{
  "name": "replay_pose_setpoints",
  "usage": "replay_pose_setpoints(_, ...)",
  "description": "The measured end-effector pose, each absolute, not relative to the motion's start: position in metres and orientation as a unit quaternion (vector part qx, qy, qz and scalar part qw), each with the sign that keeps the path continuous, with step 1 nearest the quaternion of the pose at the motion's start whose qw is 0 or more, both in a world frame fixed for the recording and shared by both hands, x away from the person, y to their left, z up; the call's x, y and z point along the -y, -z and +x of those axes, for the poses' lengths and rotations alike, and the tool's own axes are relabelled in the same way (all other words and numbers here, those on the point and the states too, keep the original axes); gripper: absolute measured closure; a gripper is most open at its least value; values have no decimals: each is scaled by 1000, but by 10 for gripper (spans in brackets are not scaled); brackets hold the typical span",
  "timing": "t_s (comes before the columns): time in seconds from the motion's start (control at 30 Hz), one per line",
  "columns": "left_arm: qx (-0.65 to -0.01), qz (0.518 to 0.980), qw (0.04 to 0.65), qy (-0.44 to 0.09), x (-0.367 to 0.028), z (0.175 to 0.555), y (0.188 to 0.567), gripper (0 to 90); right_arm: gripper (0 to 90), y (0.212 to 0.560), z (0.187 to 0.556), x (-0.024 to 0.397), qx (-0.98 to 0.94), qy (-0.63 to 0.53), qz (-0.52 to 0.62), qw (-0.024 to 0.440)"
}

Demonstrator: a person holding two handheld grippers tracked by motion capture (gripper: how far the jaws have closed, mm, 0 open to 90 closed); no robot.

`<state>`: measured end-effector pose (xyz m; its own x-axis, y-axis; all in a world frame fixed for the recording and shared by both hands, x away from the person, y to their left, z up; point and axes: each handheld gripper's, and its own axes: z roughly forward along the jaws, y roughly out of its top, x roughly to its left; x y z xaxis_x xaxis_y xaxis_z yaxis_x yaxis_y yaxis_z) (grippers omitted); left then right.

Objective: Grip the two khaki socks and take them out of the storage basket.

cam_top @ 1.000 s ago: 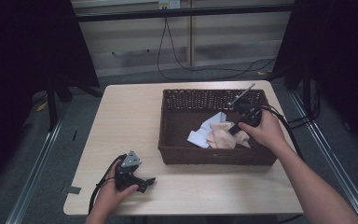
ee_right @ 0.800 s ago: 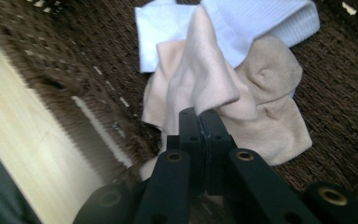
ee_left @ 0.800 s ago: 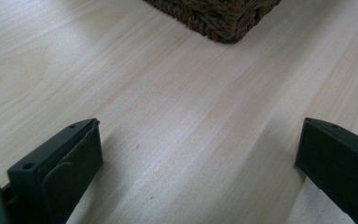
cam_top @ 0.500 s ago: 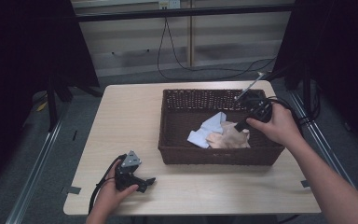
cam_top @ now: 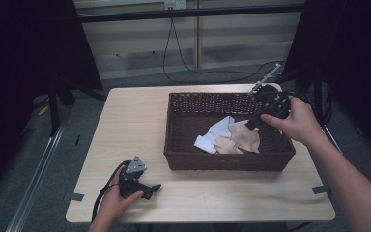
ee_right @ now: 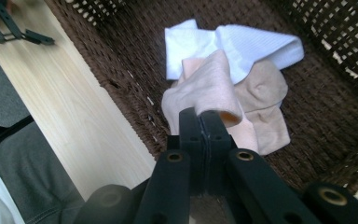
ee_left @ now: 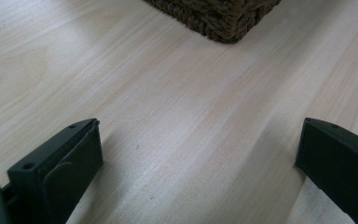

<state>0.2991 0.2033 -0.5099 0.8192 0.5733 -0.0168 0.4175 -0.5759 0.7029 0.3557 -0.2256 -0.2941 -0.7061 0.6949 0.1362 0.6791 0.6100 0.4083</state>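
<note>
High view: a rectangular basket (cam_top: 188, 126) of dark brown woven wicker is seen on the right half of a pale, wood-grain table (cam_top: 135, 121). Soft, crumpled socks lie on its floor: a white ribbed sock (cam_top: 212, 136) and a peach-pink sock (cam_top: 244, 135), overlapping one another. The right gripper (cam_top: 254, 122) is held above the basket's right end, its black jaws angled down toward the pile. In the right gripper view, these jaws are pressed flat together, and a fold of the peach-pink sock (ee_right: 214, 88) is pinched at their tips, its smooth knit draped to either side; the white ribbed sock (ee_right: 242, 44) and a duller beige sock (ee_right: 265, 93) lie beyond it against the coarse weave. The left gripper (cam_top: 147, 189) rests on the table near the front left edge, well apart from the basket; in the left gripper view its blocky matte-black jaws stand wide apart over bare wood, with nothing between them.
</note>
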Motion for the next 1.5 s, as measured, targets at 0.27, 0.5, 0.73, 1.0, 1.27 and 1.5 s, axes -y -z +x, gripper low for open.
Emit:
replay_pose_setpoints(0.27,-281,881,366,-107,-203,299,510,0,895,275,352,232,-896,-228,379,24)
replay_pose_setpoints(0.5,-281,881,364,-107,-203,299,510,0,895,264,345,232,-903,-218,370,26)
replay_pose_setpoints(0.73,-281,881,366,-107,-203,299,510,0,895,254,336,228,-910,-220,351,27)
replay_pose_setpoints(1.0,-281,881,366,-106,-203,299,510,0,895,242,325,224,-915,-229,331,26)
replay_pose_setpoints(1.27,-281,881,365,-107,-203,299,510,0,895,240,316,225,-917,-237,320,24)
replay_pose_setpoints(1.5,-282,881,365,-105,-203,299,510,0,894,246,307,224,-922,-241,303,15)
